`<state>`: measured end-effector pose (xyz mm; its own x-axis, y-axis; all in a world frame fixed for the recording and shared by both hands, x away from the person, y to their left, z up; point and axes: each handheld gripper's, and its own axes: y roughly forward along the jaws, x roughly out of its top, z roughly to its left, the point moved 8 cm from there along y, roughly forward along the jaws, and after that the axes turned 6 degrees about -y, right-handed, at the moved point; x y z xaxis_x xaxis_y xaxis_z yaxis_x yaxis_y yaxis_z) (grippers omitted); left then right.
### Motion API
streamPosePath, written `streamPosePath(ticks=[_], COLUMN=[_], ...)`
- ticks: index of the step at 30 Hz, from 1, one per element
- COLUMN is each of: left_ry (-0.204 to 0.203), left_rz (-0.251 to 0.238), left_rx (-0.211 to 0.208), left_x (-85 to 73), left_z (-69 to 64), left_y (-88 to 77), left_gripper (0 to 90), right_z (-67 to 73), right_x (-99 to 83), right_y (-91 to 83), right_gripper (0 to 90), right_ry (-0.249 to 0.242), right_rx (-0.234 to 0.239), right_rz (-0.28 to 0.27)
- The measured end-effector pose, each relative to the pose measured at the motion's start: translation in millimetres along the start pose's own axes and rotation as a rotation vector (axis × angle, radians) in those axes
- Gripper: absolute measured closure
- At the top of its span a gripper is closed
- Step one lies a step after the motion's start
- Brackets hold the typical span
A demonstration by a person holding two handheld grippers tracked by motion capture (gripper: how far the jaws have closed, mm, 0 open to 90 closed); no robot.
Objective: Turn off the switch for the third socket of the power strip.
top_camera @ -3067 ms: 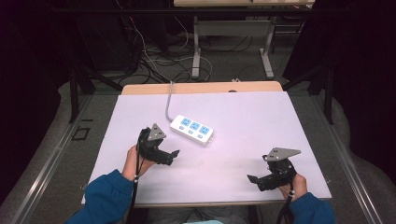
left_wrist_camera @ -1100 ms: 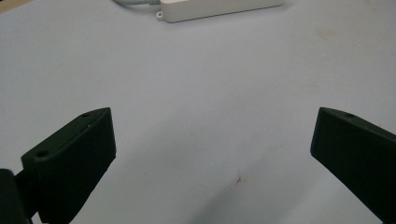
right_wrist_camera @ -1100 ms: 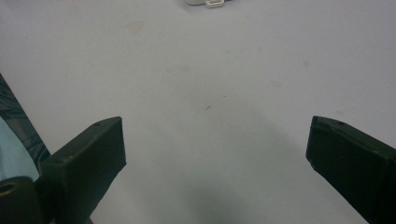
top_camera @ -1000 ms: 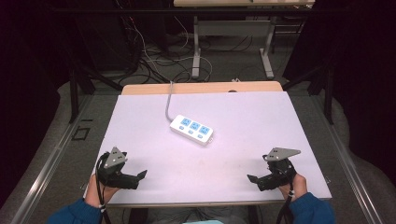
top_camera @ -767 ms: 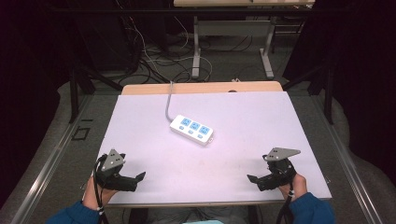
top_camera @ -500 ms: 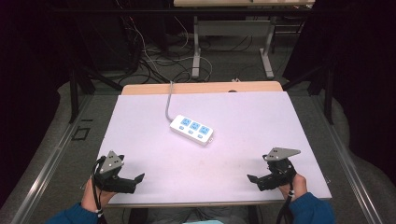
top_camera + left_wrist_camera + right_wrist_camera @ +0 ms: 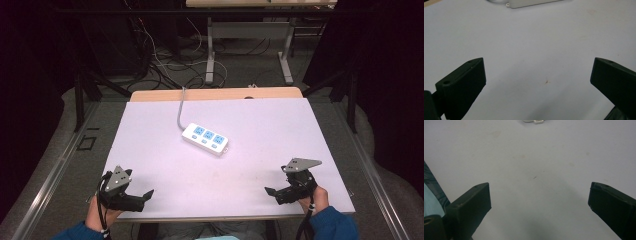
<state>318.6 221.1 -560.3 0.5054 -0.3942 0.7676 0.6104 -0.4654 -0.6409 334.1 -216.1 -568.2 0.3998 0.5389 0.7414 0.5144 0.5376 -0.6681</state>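
Note:
A white power strip (image 7: pixel 205 139) with blue sockets lies flat near the middle of the pale table (image 7: pixel 260 125). Its grey cable (image 7: pixel 180 107) runs off the far edge. My left gripper (image 7: pixel 144 196) rests at the front left corner, open, with nothing between its jaws, well short of the strip. My right gripper (image 7: pixel 272 192) sits at the front right, also open and empty. In the left gripper view the left gripper (image 7: pixel 537 75) has its jaws spread wide over bare table, with the strip's edge (image 7: pixel 534 3) at the top. The right gripper (image 7: pixel 540 197) looks the same in its own view, with a bit of the strip (image 7: pixel 534 121) far ahead.
A wooden strip (image 7: pixel 215 94) borders the table's far edge. Beyond it are metal table legs (image 7: pixel 210 55) and loose cables (image 7: pixel 160 60) on the floor. Dark curtains close in both sides. Metal rails (image 7: pixel 60 170) run along the floor left and right of the table.
My left gripper has pulled back from beside the power strip to the front left corner, and it drifted slightly nearer the edge in the last second. The right gripper has stayed put.

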Motion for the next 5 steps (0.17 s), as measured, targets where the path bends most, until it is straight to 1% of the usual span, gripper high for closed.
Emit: streamPosePath(ticks=[2, 5], left_ry=[-0.002, -0.006], left_rz=[-0.004, 0.002], left_rx=[0.000, -0.002], left_x=[0.7, 0.5], left_z=[0.0, 0.9], left_y=[0.6, 1.0], left_gripper=[0.5, 0.5], right_z=[0.8, -0.1], right_x=[-0.2, 0.2], right_y=[0.2, 0.6], right_gripper=[3.9, 3.9], right_ry=[0.006, 0.004], right_rx=[0.004, 0.002], right_rz=[0.002, -0.005])
